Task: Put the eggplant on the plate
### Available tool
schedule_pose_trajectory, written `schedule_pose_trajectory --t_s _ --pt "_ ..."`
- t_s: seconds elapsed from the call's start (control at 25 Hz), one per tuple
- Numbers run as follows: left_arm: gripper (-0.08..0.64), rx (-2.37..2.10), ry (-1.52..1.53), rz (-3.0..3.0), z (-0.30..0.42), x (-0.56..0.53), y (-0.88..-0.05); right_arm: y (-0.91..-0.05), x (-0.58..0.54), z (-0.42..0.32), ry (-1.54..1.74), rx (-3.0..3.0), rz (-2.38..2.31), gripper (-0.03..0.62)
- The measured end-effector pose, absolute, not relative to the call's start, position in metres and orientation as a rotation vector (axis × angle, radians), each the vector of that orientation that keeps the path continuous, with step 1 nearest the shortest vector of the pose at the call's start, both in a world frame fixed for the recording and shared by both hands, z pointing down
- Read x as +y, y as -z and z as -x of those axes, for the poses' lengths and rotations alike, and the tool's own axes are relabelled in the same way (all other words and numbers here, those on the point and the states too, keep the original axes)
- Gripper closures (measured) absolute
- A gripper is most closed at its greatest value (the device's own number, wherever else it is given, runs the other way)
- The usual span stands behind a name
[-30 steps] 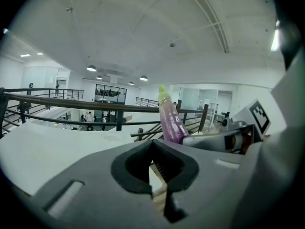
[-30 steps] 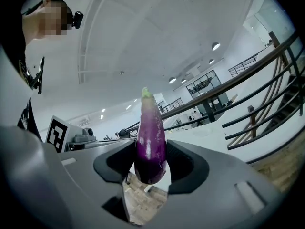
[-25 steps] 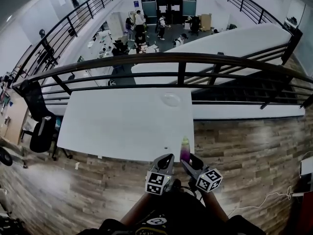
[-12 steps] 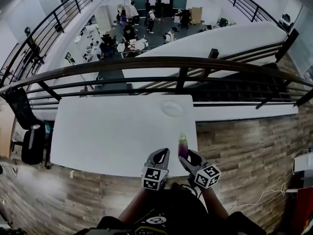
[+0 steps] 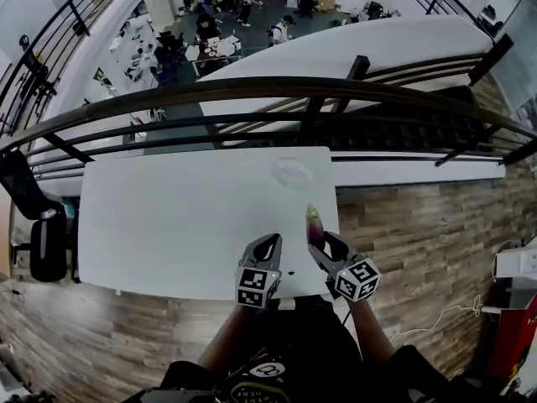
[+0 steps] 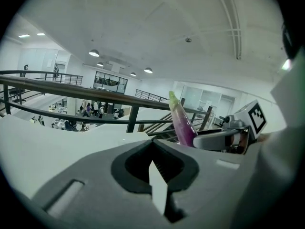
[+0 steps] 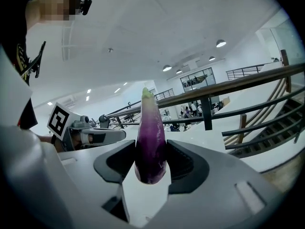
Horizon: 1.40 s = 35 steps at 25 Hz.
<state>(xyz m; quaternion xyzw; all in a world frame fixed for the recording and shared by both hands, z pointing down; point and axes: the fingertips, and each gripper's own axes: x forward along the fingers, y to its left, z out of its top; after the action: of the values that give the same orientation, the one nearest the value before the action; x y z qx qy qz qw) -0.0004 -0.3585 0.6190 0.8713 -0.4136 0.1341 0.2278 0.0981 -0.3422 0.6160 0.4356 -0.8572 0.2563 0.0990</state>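
A purple eggplant (image 5: 314, 222) with a green tip stands upright in my right gripper (image 5: 320, 243), whose jaws are shut on its lower body (image 7: 150, 142). The pair hovers over the near right part of the white table (image 5: 168, 217). A clear glass plate (image 5: 293, 173) lies on the table beyond the eggplant, near the far right edge. My left gripper (image 5: 269, 246) hangs just left of the right one, shut and holding nothing (image 6: 152, 143). In the left gripper view the eggplant (image 6: 181, 123) rises to the right.
A black railing (image 5: 277, 91) runs along the table's far side, with a drop to a lower floor behind it. A dark office chair (image 5: 46, 242) stands left of the table. Wooden floor (image 5: 419, 225) lies to the right.
Both grippers have moved forward from the floor side over the table's near edge, closer to the plate. The eggplant stays upright in the right gripper.
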Motion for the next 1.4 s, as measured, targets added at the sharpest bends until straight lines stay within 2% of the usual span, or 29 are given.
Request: schedule_pose_trajectory --t_s 0.56,1.4 --pt "0.555 -1.262 -0.399 -2.237 -0.015 -0.417 -0.671 -0.698 -0.473 -0.123 -0.552 -2.417 -0.944 0.385" --pt "0.555 -1.436 -0.367 -2.033 0.034 -0.396 -0.689 -0.842 -0.572 -0.119 -0.342 -2.008 -0.692 0.383"
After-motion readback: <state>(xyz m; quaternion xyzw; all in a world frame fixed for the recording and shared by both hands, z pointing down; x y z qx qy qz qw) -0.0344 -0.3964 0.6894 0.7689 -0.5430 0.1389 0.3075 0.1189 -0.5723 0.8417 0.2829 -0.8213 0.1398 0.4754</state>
